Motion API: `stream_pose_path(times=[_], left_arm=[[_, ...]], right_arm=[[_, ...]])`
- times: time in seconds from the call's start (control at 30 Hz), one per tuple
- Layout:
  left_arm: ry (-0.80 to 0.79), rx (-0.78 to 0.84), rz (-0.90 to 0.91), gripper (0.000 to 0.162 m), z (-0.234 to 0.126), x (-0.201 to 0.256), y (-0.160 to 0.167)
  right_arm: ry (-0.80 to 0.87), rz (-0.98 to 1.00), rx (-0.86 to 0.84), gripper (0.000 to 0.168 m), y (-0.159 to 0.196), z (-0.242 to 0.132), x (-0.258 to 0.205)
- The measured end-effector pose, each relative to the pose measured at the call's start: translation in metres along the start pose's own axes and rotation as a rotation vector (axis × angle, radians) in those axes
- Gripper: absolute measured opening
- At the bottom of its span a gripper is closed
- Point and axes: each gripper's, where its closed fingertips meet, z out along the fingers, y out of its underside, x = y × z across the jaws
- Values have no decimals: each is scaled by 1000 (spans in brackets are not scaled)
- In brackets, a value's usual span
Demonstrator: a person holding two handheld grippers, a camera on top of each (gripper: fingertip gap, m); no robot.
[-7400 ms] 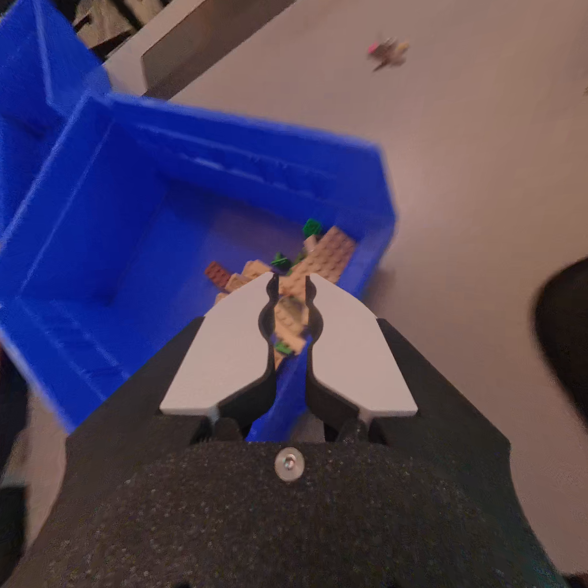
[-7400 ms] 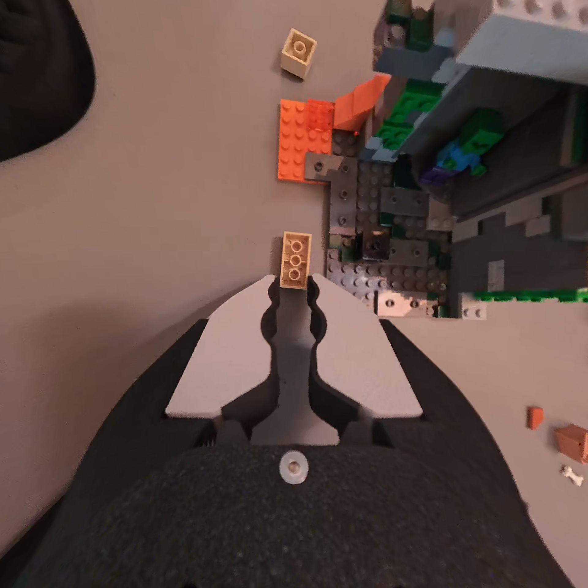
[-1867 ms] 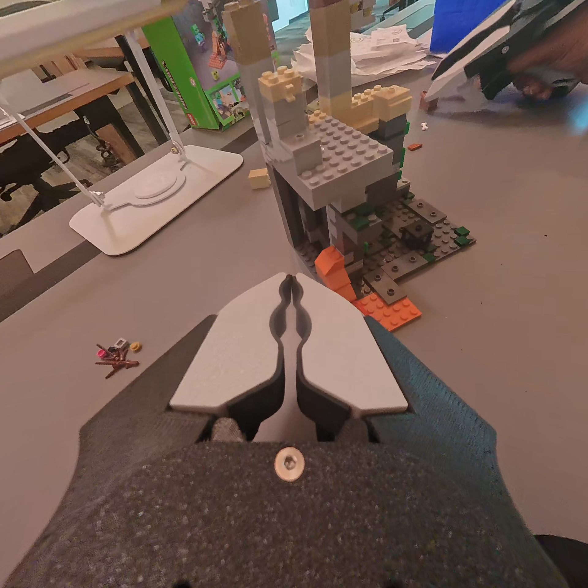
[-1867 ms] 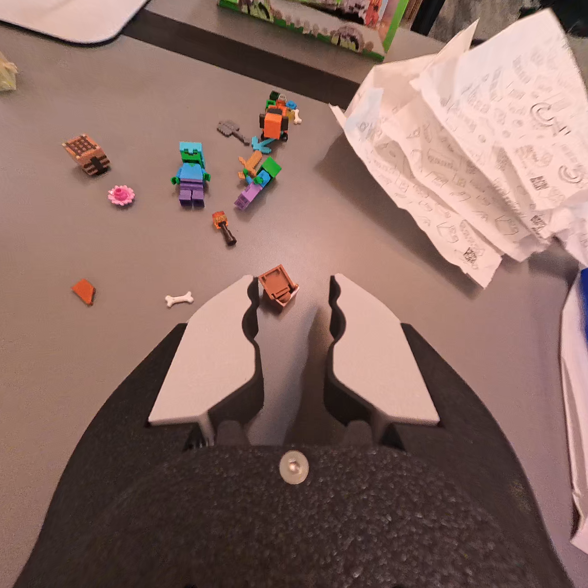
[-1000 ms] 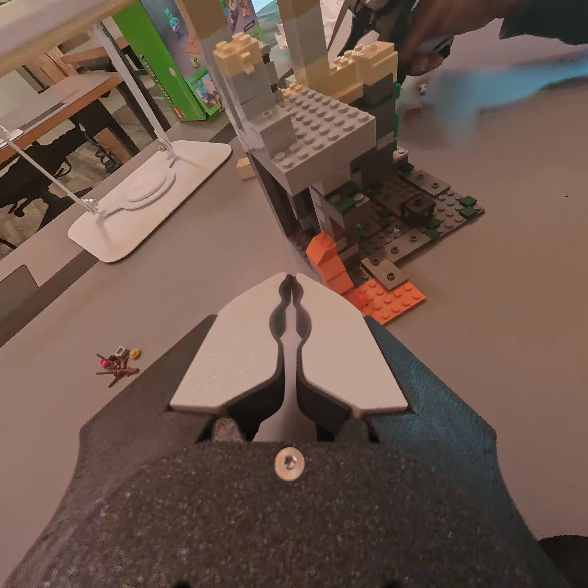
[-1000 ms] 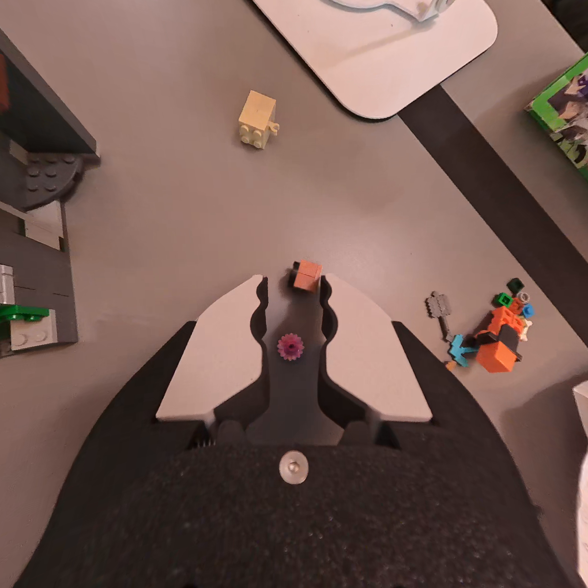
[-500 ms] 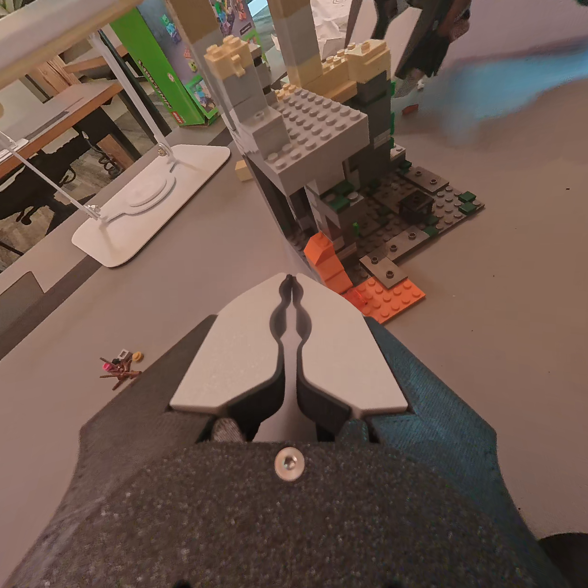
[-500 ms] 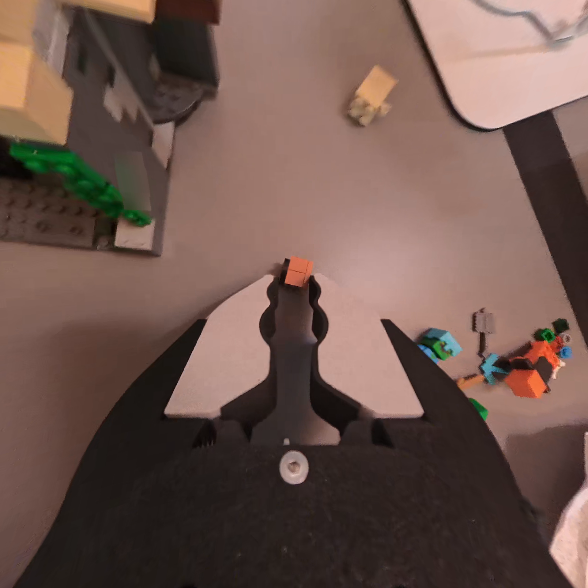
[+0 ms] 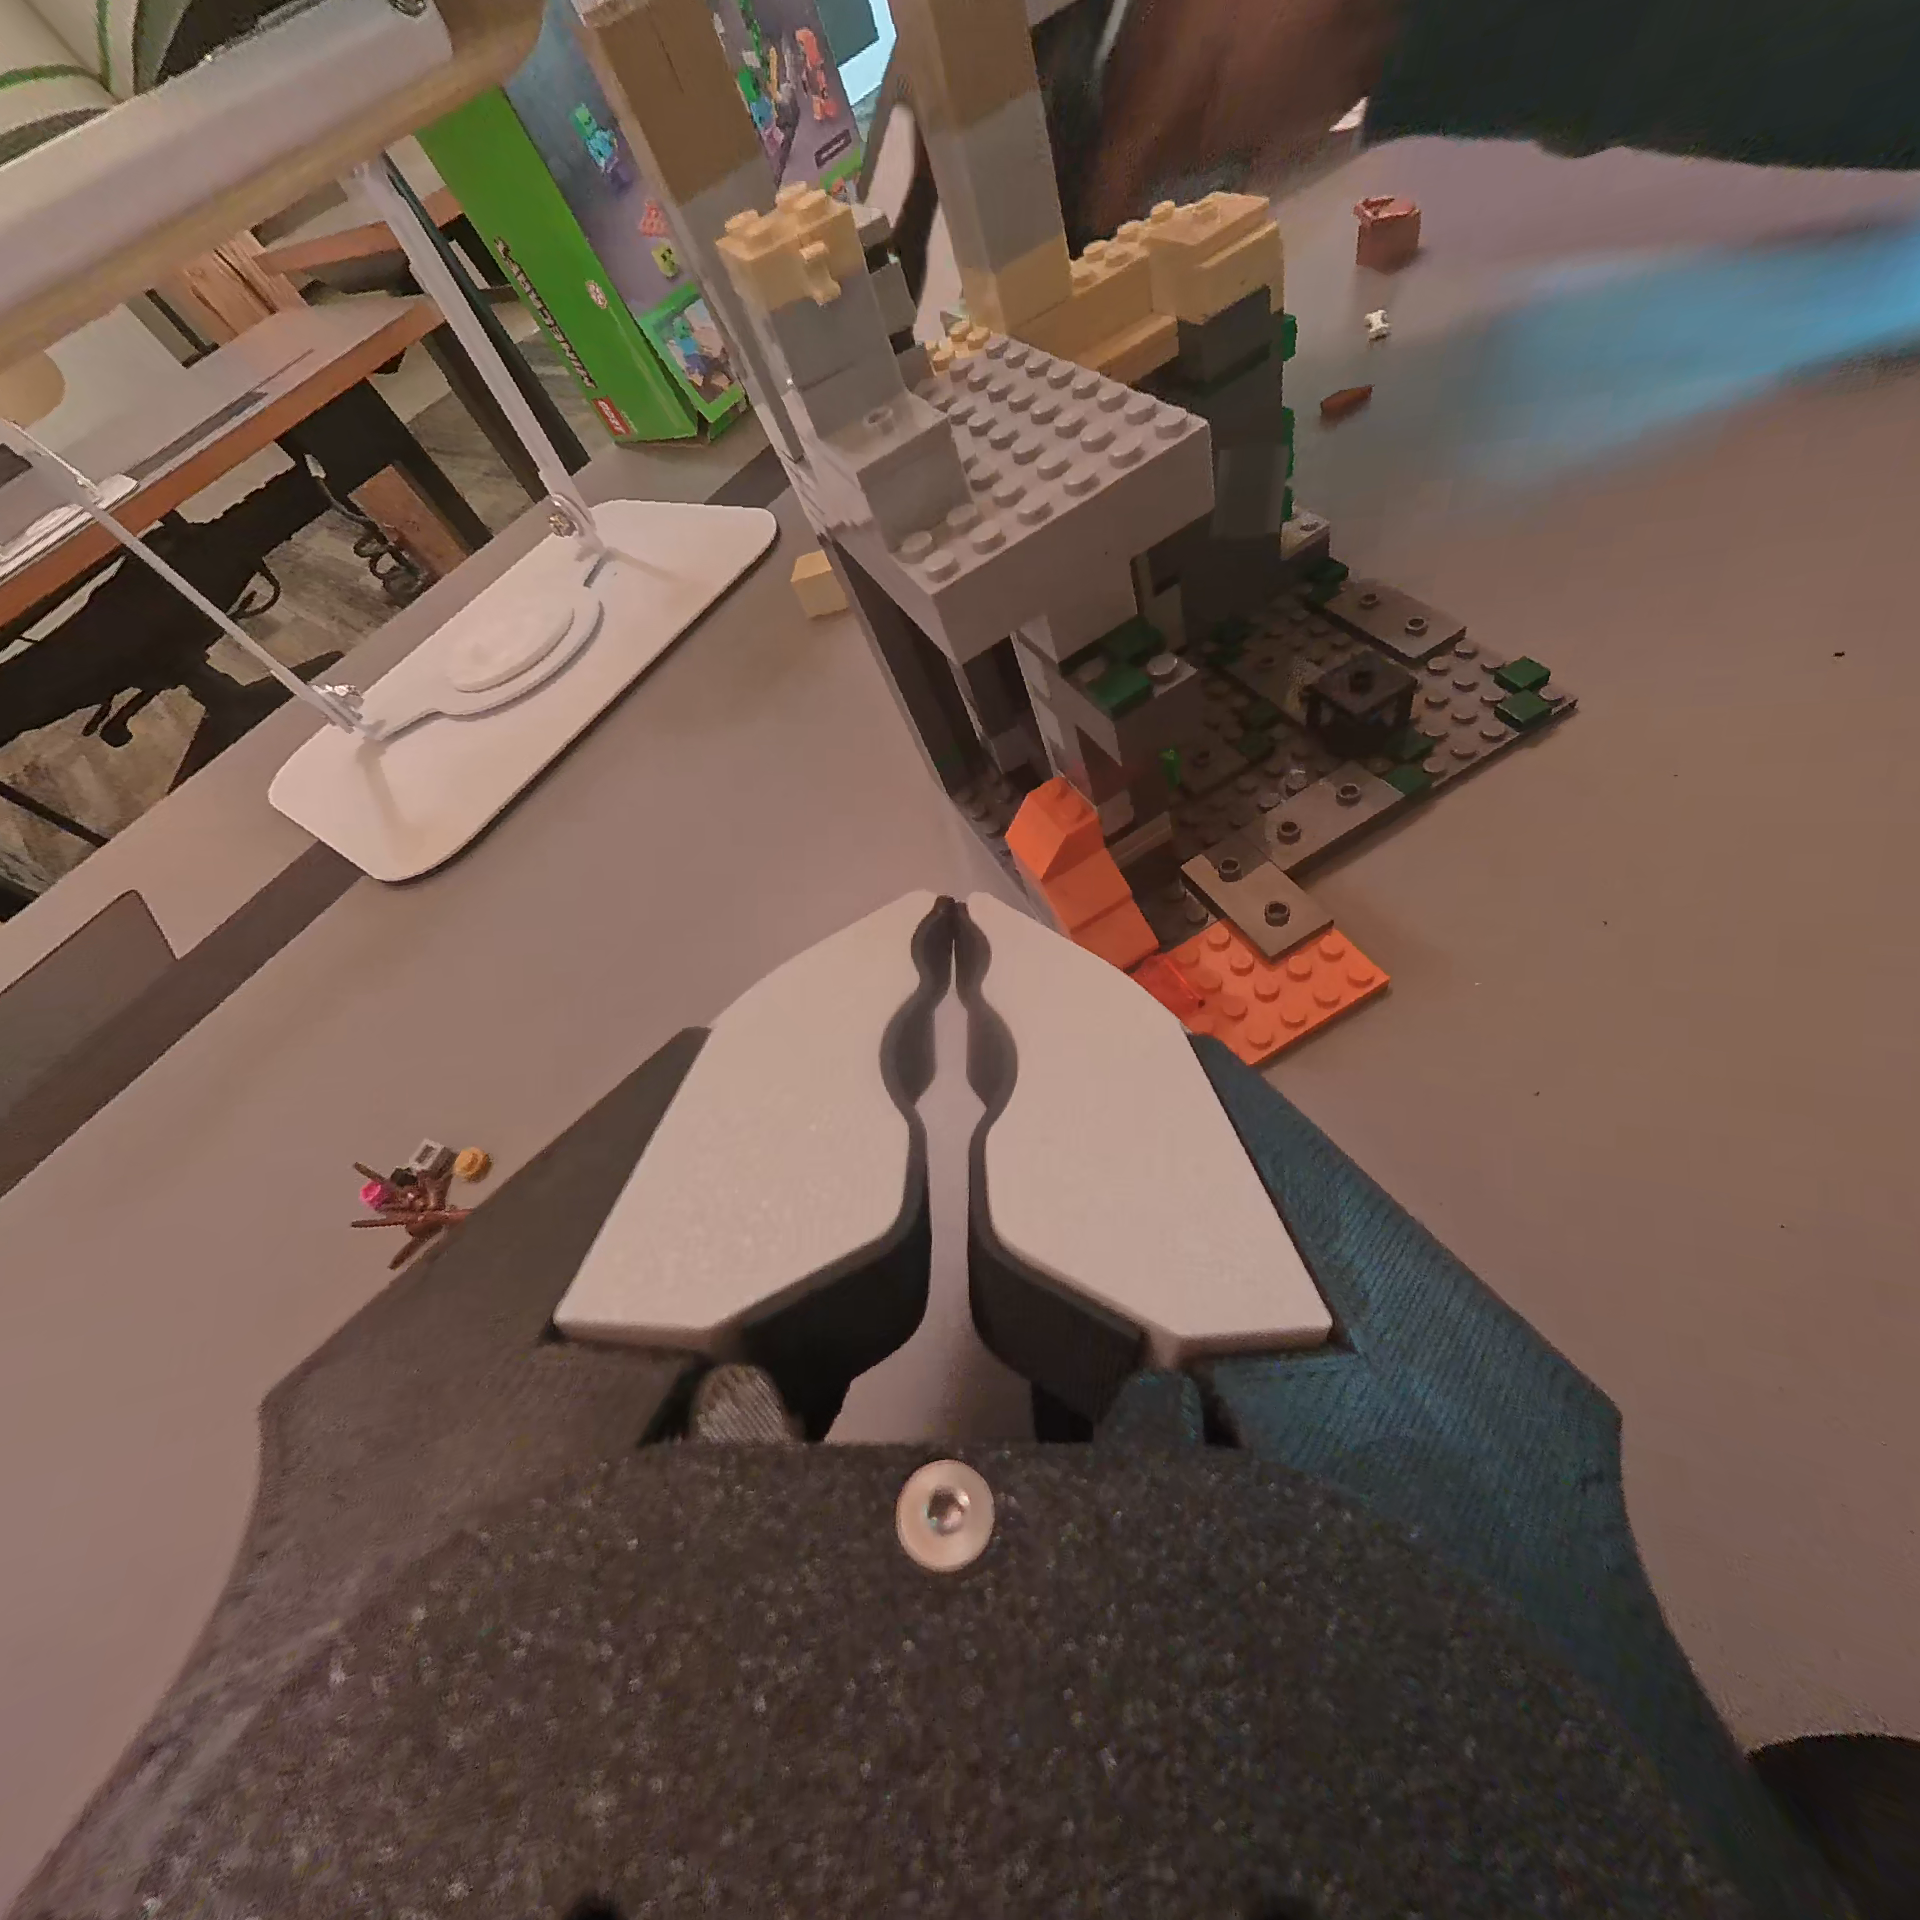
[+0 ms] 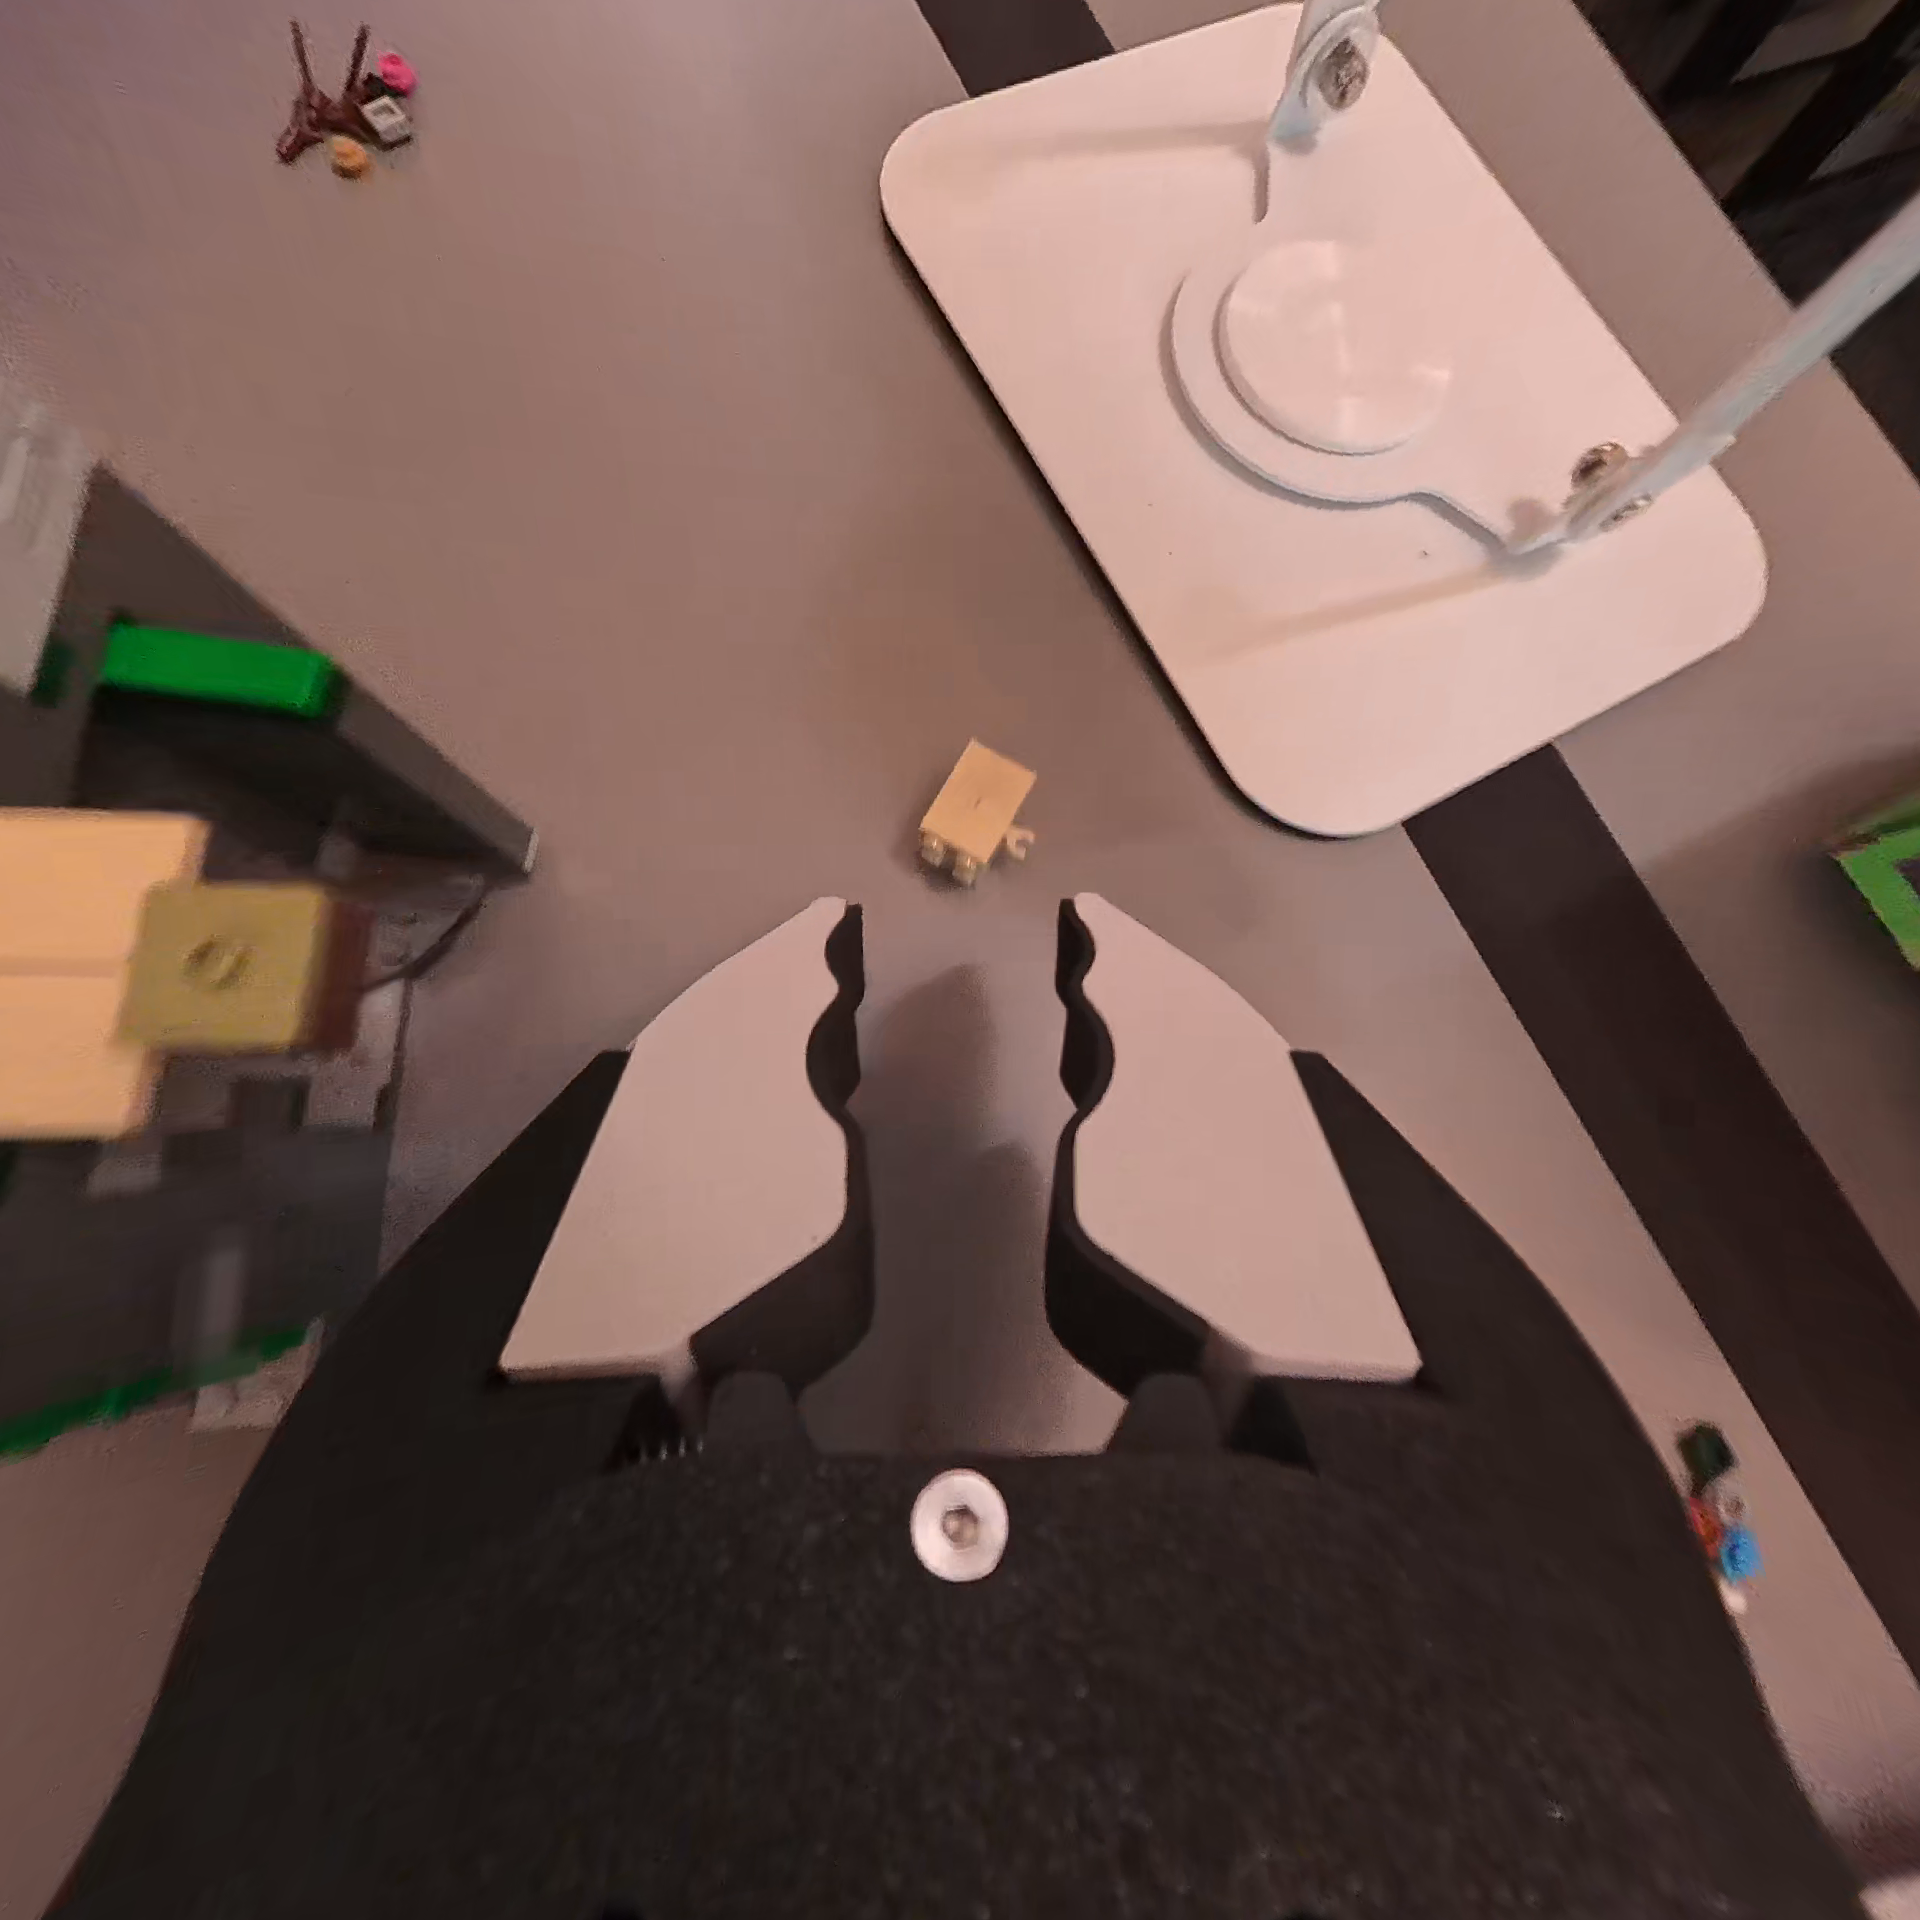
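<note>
My left gripper is shut and empty, low over the grey table, with its tips just short of the orange corner of a grey and tan brick model. An orange plate juts from the model's base. My right gripper is open and empty, looking down on the table. A small tan brick lies on its side just past its fingertips; it also shows in the left wrist view. The model's blurred edge is to the right gripper's left.
A white stand base with thin metal struts sits beyond the tan brick, also in the left wrist view. A small pile of tiny pieces lies left. A green box stands behind. A person's arm reaches over the model. My right fingertips sit around 20 cm from my left ones. It is some 7 cm from my left tips to the orange plate.
My right gripper has opened and swung over to the tan brick; the small orange piece it gripped half a second ago is out of view. My left gripper has barely moved.
</note>
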Motion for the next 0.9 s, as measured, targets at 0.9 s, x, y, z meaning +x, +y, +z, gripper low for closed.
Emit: stream_pose_path(times=[0.9], left_arm=[[223, 155, -210, 19, -17, 43, -58]], right_arm=[[303, -481, 148, 23, -20, -132, -125]])
